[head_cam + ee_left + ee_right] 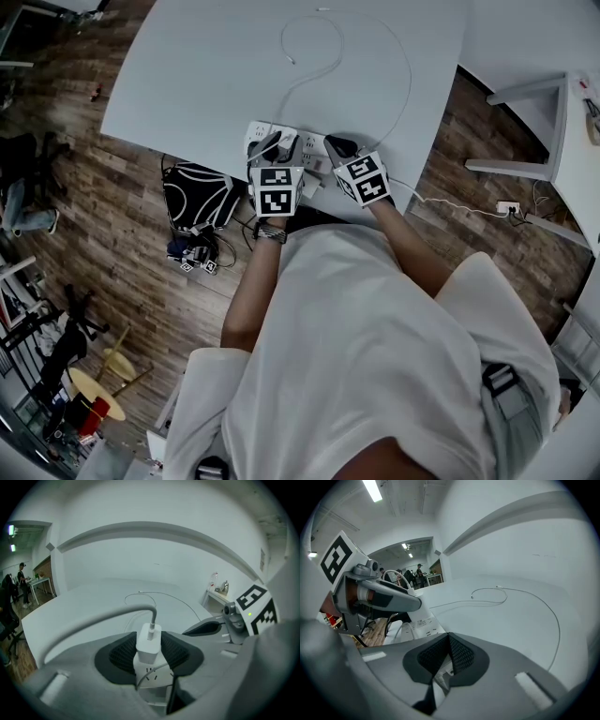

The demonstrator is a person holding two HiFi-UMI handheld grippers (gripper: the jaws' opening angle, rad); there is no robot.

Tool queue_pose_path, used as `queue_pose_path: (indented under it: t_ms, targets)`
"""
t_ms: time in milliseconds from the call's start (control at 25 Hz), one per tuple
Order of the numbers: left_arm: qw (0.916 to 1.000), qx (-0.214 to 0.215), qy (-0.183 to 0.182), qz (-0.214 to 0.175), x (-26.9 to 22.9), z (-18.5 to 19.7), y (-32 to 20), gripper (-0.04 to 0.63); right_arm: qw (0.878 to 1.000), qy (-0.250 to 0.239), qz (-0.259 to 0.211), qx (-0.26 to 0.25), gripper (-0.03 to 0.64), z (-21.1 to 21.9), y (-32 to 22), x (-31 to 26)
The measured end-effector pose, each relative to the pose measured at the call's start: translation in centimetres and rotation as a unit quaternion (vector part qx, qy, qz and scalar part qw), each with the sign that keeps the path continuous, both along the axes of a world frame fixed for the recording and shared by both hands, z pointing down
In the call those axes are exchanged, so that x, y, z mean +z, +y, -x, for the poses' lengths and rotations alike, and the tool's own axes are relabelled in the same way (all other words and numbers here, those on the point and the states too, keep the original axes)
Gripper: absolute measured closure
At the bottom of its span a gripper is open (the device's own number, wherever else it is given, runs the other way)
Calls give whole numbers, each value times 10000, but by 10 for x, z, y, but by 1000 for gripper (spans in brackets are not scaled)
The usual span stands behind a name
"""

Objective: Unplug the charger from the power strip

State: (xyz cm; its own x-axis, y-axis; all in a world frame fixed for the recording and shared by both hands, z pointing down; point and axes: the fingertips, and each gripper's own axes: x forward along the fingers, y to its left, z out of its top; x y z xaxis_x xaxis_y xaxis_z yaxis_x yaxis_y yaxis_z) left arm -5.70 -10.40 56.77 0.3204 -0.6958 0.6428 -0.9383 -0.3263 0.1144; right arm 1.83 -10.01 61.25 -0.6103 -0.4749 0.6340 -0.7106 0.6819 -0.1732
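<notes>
A white charger (148, 649) stands plugged into the white power strip (151, 679), and its cable (93, 620) arcs off to the left. My left gripper (149, 641) straddles the charger, its dark pads (123, 652) lying against both of the charger's sides. In the head view the left gripper (278, 150) and right gripper (339, 148) sit side by side over the power strip (258, 133) at the table's near edge. My right gripper (449, 644) is shut, pads meeting in a line, with a bit of the strip (439, 682) showing just below them.
A thin white cable (319, 56) loops across the white table (206, 75) beyond the strip. A black bag (199, 195) lies on the wooden floor at the left. Another socket block (507, 207) and a white desk (553, 122) are at the right.
</notes>
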Motion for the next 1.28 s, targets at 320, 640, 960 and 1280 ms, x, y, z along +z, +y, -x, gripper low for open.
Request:
queue_pose_path:
  t_ms: [320, 640, 960, 1280]
  targets:
    - [9987, -399, 289, 150, 2, 19, 2, 420, 10000, -14, -10, -3, 615, -1, 0, 1]
    - [9971, -606, 332, 312, 10, 31, 6, 417, 10000, -25, -11, -22, 615, 2, -1, 1]
    - [9960, -733, 141, 499, 10, 41, 19, 417, 10000, 33, -20, -24, 615, 1, 1, 0]
    - [9963, -717, 83, 467, -4, 50, 28, 417, 9978, -331, -523, 219, 615, 7, -6, -51]
